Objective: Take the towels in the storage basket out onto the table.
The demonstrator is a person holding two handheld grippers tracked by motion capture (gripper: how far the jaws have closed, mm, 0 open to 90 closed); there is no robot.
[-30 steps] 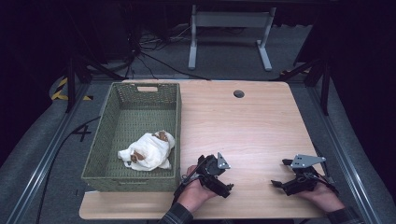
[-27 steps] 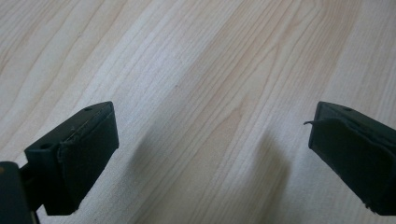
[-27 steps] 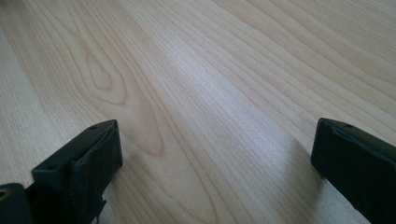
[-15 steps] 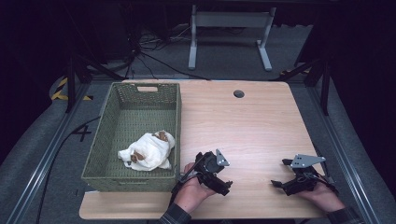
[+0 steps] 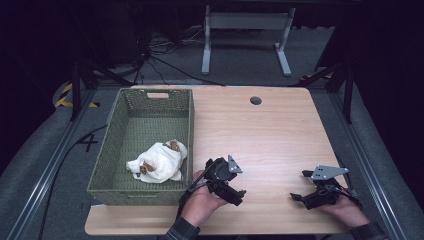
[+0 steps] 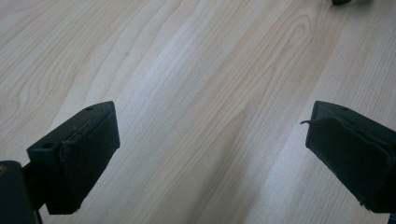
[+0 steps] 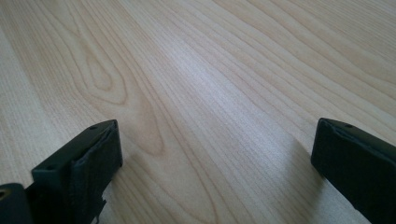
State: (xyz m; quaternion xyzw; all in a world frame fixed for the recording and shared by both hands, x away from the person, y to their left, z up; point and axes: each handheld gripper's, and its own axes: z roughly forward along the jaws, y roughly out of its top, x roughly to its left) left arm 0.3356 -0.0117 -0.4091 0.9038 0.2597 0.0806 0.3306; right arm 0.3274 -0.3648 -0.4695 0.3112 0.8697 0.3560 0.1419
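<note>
Resting on the near part of the table (image 5: 270, 130), the left gripper (image 5: 239, 196) sits just right of the basket (image 5: 125, 145), held by a hand (image 5: 202, 202) that comes in from the near edge. Its jaws stand wide apart in the left gripper view, with nothing between them but bare wood grain (image 6: 210, 116). The right gripper (image 5: 299, 196) lies near the right near corner, well apart from the left one, with a hand (image 5: 345, 210) under it. Its jaws are also spread wide and hold nothing; in the right gripper view only pale tabletop (image 7: 210, 93) lies between them.

A green woven basket stands on the left side of the table, its long side running from near to far. Inside it, toward the near right corner, lies a bundled white cloth (image 5: 159, 161) with brown patches. The cloth is near the left gripper but apart from it, with the basket's wall between them. A small dark hole (image 5: 256, 100) sits in the far part of the table.
</note>
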